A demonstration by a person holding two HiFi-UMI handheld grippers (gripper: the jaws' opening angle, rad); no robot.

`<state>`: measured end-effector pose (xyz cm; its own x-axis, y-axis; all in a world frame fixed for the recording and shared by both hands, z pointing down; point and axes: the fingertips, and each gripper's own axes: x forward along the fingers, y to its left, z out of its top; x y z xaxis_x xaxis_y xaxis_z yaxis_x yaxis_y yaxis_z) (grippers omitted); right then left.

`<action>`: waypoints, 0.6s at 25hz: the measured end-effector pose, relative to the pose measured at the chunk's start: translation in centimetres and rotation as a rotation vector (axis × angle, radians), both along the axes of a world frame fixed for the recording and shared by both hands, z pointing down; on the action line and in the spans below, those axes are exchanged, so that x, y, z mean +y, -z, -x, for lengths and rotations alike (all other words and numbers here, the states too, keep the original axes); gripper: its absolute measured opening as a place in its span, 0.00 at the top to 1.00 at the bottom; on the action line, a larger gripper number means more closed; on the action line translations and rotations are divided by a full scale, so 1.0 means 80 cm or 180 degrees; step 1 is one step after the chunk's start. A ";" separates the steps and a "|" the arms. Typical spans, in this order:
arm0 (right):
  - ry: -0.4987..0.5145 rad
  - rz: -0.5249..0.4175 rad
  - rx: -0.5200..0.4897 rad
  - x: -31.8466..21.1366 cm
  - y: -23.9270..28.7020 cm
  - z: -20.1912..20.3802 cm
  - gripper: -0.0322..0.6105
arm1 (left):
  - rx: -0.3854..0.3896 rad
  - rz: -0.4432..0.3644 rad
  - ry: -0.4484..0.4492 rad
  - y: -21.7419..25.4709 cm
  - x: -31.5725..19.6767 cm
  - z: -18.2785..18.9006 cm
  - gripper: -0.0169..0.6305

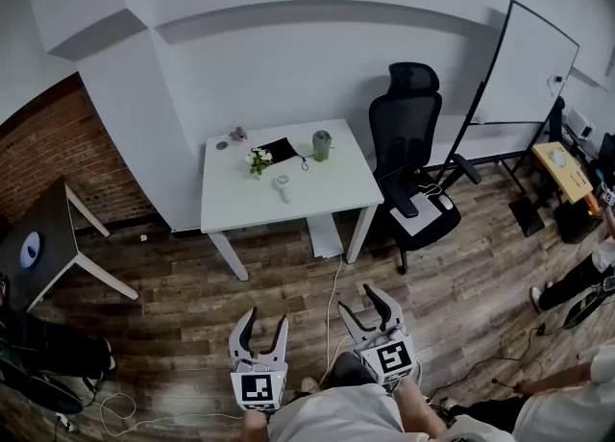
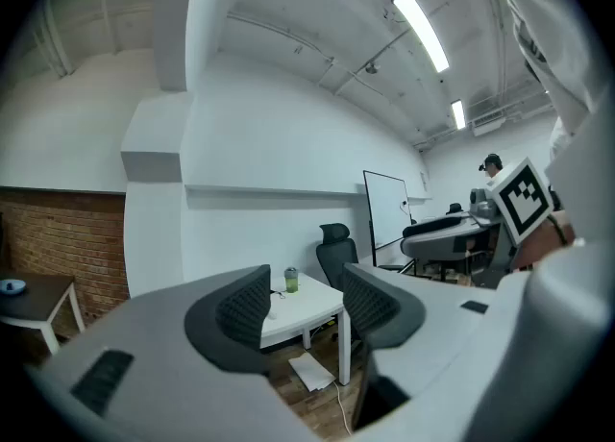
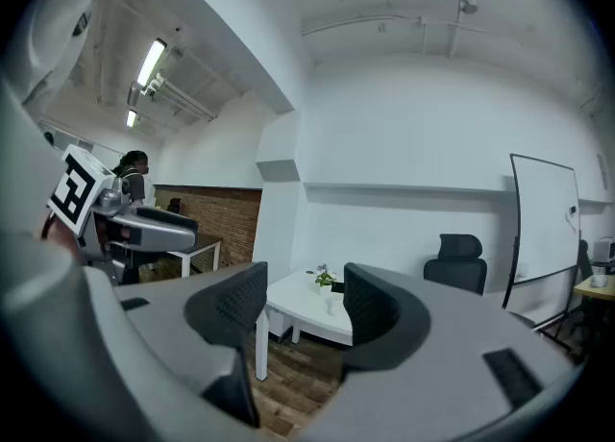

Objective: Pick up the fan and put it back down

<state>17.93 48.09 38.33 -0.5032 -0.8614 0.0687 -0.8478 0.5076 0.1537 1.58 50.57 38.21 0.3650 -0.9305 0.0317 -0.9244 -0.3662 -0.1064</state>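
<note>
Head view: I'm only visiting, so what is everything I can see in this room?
table: one, white, centre of the view
fan: one, white, lying mid-table
cup: one, green, table's back right
flowers: one small pot, white and green, behind the fan to its left
pouch: one, black, between flowers and cup
office chair: one, black, right of the table
whiteboard: one, white, far right
side table: one, dark, far left
cable: one, white, below the table's front edge
left hand-held gripper: one, grey and black, bottom centre, jaws apart, empty
right hand-held gripper: one, same colours, beside it, jaws apart, empty
</note>
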 end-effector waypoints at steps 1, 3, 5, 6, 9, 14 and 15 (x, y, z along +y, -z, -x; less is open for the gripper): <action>0.0007 -0.0006 -0.0001 -0.001 0.000 0.003 0.58 | 0.0017 0.0000 0.0020 0.000 -0.002 0.004 0.62; 0.0014 -0.0012 0.0003 -0.003 -0.001 0.007 0.58 | 0.0022 -0.0002 0.0044 -0.001 -0.005 0.012 0.62; 0.0016 -0.0011 -0.0003 -0.009 -0.001 0.011 0.58 | 0.0024 0.0002 0.0050 -0.003 -0.010 0.017 0.62; 0.0011 -0.0005 -0.0020 -0.013 -0.001 0.012 0.58 | 0.0041 0.0012 0.0054 -0.004 -0.014 0.019 0.62; 0.0008 0.0009 -0.0056 -0.027 -0.001 0.017 0.53 | 0.0069 0.0044 0.0073 -0.008 -0.027 0.023 0.62; 0.0077 0.0093 -0.0065 -0.055 -0.018 0.027 0.51 | 0.0071 0.0083 0.0093 -0.019 -0.054 0.028 0.62; 0.0093 0.0105 -0.0065 -0.064 -0.021 0.029 0.51 | 0.0088 0.0091 0.0102 -0.021 -0.062 0.028 0.62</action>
